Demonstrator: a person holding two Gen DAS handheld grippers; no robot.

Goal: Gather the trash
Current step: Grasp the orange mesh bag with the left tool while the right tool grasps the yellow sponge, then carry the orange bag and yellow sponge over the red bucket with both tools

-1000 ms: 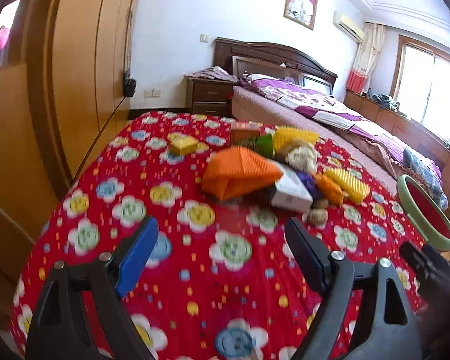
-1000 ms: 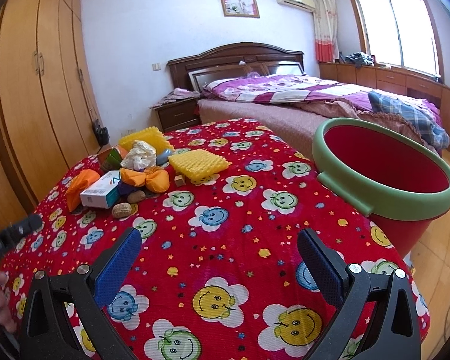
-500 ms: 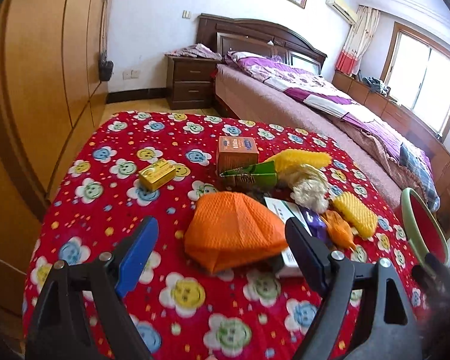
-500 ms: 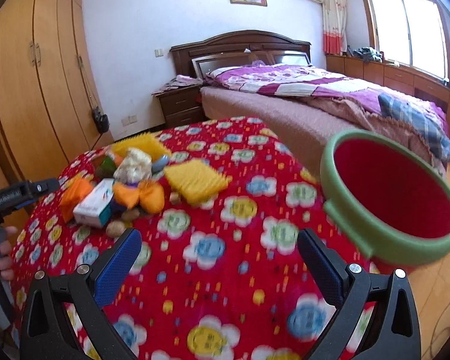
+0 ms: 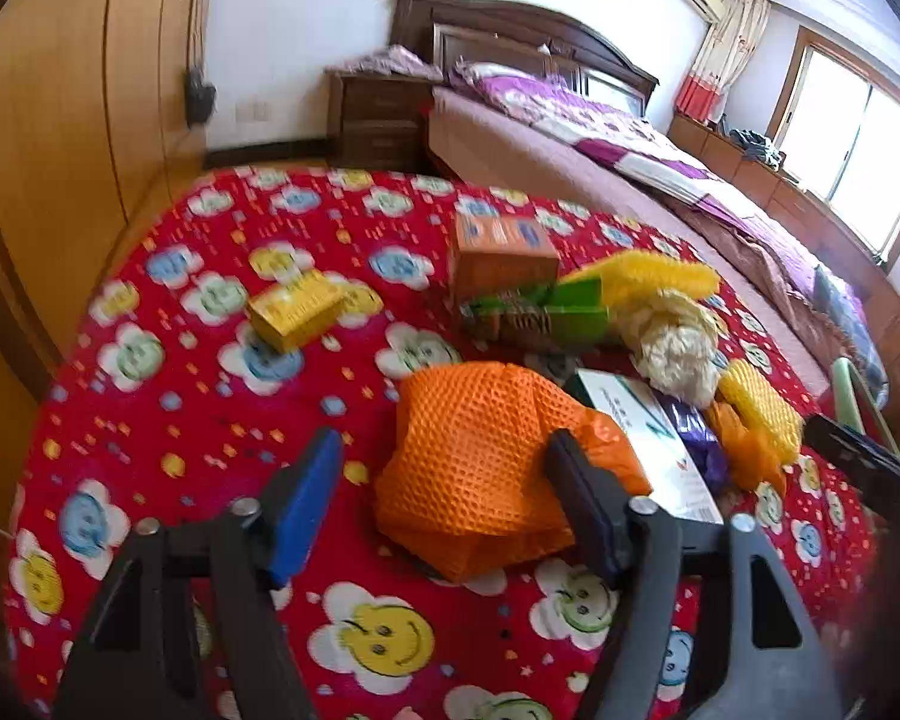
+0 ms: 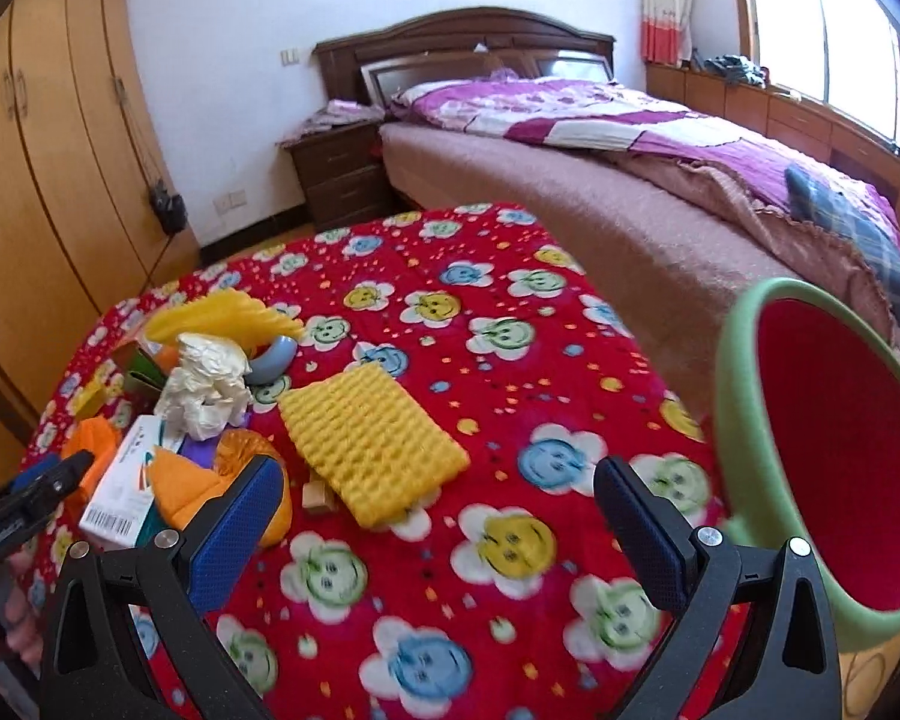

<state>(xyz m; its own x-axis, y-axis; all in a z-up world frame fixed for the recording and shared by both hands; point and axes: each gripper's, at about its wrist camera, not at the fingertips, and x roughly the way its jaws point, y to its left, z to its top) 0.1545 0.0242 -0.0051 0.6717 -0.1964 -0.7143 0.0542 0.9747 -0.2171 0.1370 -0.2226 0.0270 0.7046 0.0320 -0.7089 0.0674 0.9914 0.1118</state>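
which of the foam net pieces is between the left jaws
The orange foam net, lying between the closing jaws of the left gripper. The two yellow foam nets lie farther off, outside them.

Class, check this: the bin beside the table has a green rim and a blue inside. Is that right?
Not quite. The bin beside the table does have a green rim, but its inside is red, not blue. The right wrist view shows this.

left gripper (image 5: 444,498): jaws closing | orange foam net (image 5: 480,468) between them, untouched
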